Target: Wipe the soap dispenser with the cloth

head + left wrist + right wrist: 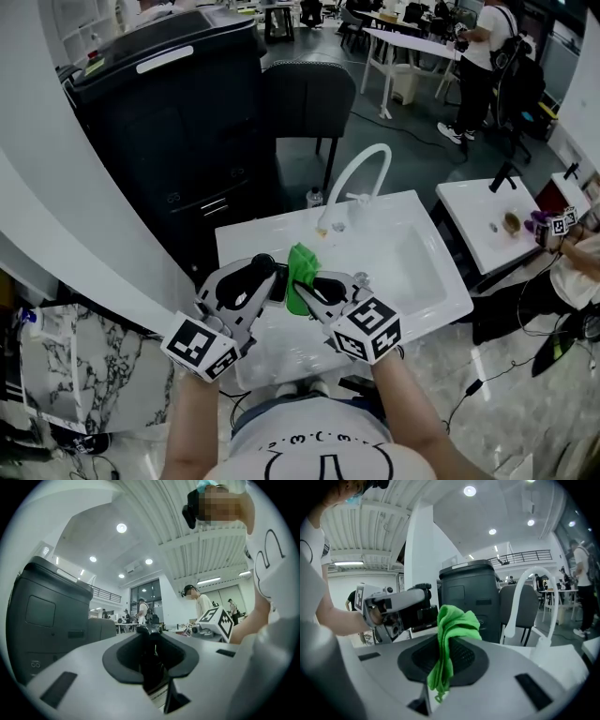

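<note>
- Head view: both grippers meet over a white rectangular ceramic sink [424,292], their tips near each other at the centre of the frame.
- Left gripper [270,277] comes in from 7 o'clock; its jaws stand narrow, closed on a dark, black-topped soap dispenser [150,656] that fills the gap between them in the left gripper view.
- Right gripper [307,286] comes in from 5 o'clock, its jaws clamped on a bright green bunched fabric cloth [457,620].
- One part of the cloth rises above the jaws, and a tail hangs toward 6 o'clock in the right gripper view.
- Cloth sits just beside the dispenser, at its 3 o'clock in the head view; contact cannot be told.
- White arched faucet [361,173] stands at 1 o'clock from the cloth.
- Tall black cabinet [178,122] fills the 10 o'clock area.
</note>
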`<state>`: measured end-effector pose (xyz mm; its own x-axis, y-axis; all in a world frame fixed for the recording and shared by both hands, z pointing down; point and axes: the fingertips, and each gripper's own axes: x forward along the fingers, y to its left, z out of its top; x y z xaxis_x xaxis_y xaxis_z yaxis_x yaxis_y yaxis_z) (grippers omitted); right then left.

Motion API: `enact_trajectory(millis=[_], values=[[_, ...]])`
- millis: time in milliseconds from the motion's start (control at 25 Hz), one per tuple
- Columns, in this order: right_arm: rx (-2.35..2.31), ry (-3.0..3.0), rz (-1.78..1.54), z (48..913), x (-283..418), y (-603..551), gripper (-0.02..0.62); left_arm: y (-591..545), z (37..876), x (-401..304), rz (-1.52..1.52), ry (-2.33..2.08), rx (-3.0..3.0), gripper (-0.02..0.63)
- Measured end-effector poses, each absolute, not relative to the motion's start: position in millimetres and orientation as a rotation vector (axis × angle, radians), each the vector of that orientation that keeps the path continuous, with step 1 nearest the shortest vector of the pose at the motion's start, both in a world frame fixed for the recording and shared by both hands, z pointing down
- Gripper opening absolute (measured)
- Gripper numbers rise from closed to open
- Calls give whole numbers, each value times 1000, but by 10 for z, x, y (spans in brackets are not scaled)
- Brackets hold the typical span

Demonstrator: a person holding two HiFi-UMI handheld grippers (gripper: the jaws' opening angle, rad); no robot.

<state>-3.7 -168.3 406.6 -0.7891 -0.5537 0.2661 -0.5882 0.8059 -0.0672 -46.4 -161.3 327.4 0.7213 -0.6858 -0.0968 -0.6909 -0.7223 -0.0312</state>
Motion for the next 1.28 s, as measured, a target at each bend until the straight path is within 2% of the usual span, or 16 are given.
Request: enact_trajectory(millis=[360,680,960,1280], values=[[891,-2651,197,4343,36,-1719,49,-1389,3032,-450,150,1026,-2708,92],[961,-2866,173,3622,300,-1871,49,-1238,3161,-286,-125,849,-2590,91],[897,-3128,363,3175,327,-1895,49,-1143,3234,-110,-224,721,-2495,91],[604,-3075,564,3587,66,-1747,49,-1026,3285,60,-284,557,-2386,91]])
